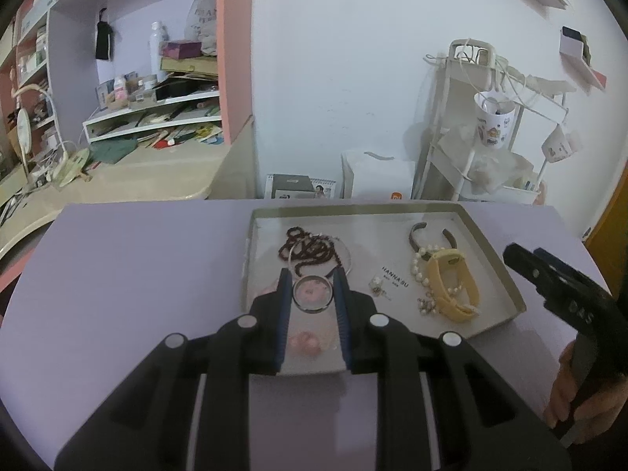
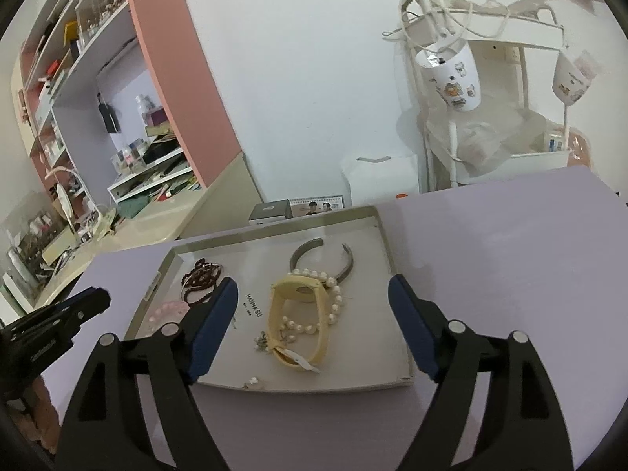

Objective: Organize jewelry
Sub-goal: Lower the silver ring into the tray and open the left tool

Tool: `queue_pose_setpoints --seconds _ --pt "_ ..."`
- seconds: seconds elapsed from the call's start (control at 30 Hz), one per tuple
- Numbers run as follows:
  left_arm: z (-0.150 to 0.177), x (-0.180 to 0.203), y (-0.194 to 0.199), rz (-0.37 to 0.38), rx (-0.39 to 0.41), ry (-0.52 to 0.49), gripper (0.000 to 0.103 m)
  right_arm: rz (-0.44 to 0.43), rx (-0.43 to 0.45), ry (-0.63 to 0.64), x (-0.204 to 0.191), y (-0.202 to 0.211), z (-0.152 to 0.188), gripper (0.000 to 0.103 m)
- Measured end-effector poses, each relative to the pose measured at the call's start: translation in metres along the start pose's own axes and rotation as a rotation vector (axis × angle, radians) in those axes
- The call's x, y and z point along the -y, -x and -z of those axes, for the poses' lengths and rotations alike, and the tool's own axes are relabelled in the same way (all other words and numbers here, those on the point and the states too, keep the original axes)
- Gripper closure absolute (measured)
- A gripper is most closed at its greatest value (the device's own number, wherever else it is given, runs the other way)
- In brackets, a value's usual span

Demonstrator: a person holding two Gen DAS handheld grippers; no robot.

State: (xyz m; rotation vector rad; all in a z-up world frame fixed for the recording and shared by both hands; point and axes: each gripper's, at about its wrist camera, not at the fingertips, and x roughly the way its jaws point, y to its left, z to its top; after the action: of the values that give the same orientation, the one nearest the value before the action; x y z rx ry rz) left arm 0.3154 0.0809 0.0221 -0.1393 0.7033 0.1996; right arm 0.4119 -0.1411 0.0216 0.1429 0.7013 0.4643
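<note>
The left hand-held gripper (image 1: 313, 294) sits low over the near-left part of a shallow grey tray (image 1: 492, 243), its blue-padded fingers (image 1: 283, 314) drawn in narrow around a round, silver-rimmed pendant (image 1: 312, 293) with a pinkish face. The pendant lies flat between the pads, and a thin silver hoop (image 1: 345, 249) runs back from it toward the tray's far side. Below the pendant, between the fingers, a pale pink piece (image 1: 304, 343) is blurred and hard to identify.

The right hand-held gripper (image 2: 312, 314) hovers above the tray's near edge (image 2: 314, 386) with its fingers spread wide and nothing between them. Under it lies a yellow watch-like band (image 2: 300, 314), its long axis running near to far, with a white pearl strand (image 2: 333, 306) looped across it. A small pearl (image 2: 253, 381) and tiny metal bits (image 2: 261, 341) lie by the near rim, too small to name. A printed card (image 2: 253, 304) is partly covered by the right gripper's left finger.

Farther back, a dark red bead string (image 1: 310, 249) is heaped at the tray's far left, and a grey open cuff bangle (image 2: 322, 261) lies at far centre, its gap facing away.

The lilac worktop (image 1: 137, 274) has bare room left of the tray and on its right. Beyond stand a cluttered desk (image 1: 117, 184) and a white trolley rack (image 1: 471, 137).
</note>
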Motion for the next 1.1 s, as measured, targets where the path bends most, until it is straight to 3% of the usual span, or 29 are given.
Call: queue_pose_setpoints --seconds 0.47,1.1 --pt "-0.009 0.021 -0.057 0.002 -0.022 0.001 0.081 0.003 0.013 -0.019 0.011 0.008 -0.001 0.022" --pt "-0.011 0.03 -0.075 0.038 -0.041 0.002 0.081 0.002 0.015 -0.029 0.013 0.009 -0.001 0.022"
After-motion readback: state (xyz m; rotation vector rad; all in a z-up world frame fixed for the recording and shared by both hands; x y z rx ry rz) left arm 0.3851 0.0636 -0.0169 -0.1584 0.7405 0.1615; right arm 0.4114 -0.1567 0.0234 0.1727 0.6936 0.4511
